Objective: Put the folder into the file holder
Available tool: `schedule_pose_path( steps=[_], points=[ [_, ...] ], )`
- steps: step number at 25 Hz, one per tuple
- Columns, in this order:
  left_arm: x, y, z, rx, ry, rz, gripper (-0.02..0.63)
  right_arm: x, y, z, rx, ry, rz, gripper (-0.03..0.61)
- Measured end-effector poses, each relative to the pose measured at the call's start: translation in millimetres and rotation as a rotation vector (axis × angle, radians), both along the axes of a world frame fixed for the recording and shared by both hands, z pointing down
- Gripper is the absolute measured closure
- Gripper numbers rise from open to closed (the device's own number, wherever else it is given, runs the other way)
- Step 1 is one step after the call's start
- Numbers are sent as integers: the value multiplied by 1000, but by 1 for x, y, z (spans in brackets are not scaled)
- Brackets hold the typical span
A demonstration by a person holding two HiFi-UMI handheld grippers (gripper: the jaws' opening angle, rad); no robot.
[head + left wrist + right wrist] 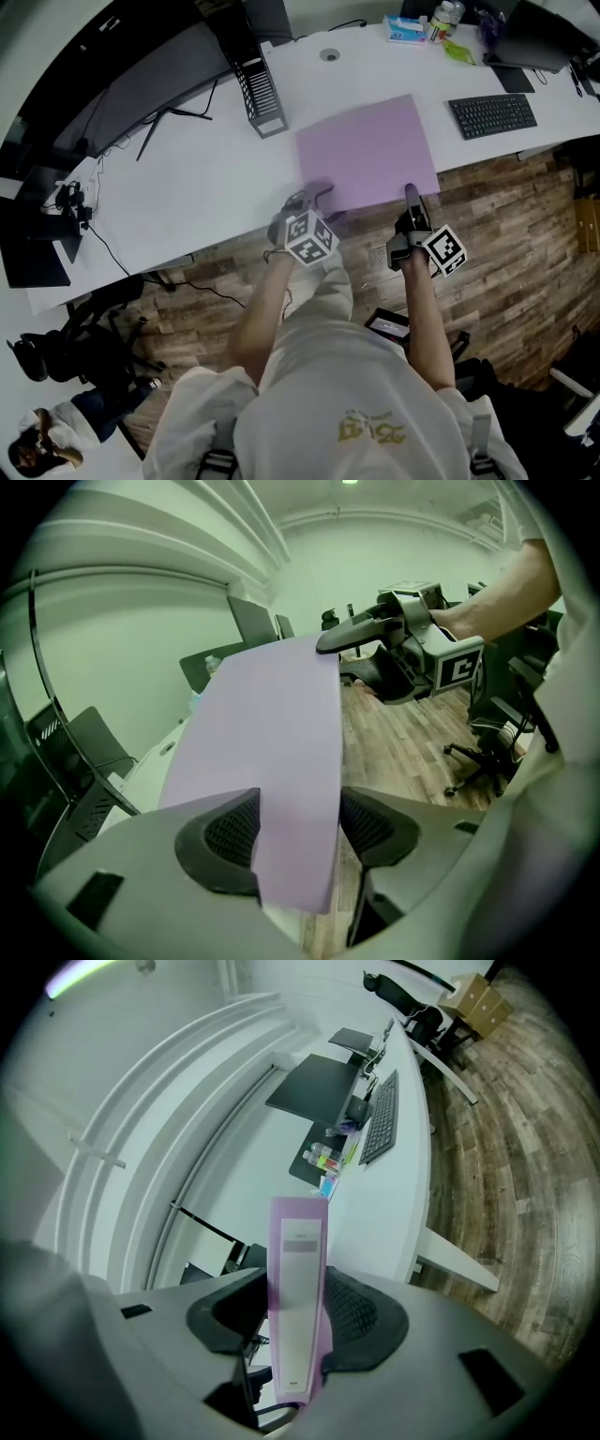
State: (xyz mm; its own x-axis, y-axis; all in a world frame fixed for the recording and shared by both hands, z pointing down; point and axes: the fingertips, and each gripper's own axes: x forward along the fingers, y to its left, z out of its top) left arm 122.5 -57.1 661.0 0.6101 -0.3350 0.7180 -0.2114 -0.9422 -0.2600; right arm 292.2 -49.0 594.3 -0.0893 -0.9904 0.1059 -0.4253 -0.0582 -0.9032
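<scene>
A lilac folder (367, 150) lies flat on the white desk (187, 178), its near edge overhanging the desk front. My left gripper (314, 202) is at the folder's near left corner. In the left gripper view the folder (272, 742) runs between the jaws of that gripper (298, 832), which stand open around it. My right gripper (411, 197) is at the near right corner, and in its own view it (298, 1307) is shut on the folder's labelled spine (296, 1279). The black mesh file holder (258, 89) stands upright at the back left of the folder.
A black keyboard (492, 114) lies right of the folder. A dark monitor (141, 84) sits behind the file holder. A blue box (408, 30), a bottle and a laptop (539, 37) line the far edge. Wood floor and office chairs (478, 752) lie off the desk.
</scene>
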Motion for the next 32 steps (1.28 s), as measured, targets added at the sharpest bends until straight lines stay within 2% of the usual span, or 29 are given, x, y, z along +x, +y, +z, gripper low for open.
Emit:
schedule_pose_path(
  steps=[15,29,32],
  points=[
    [-10,4,-6,23,22,-41,374,-16,1,-23,49,64,-52,383],
    [-13,22,-10,39,27,-62,403,-24,18,-34,28,104,-74,385],
    [-12,10,-17,72,30,-63,413,-25,12,-42,44,113,-78,385]
  ],
)
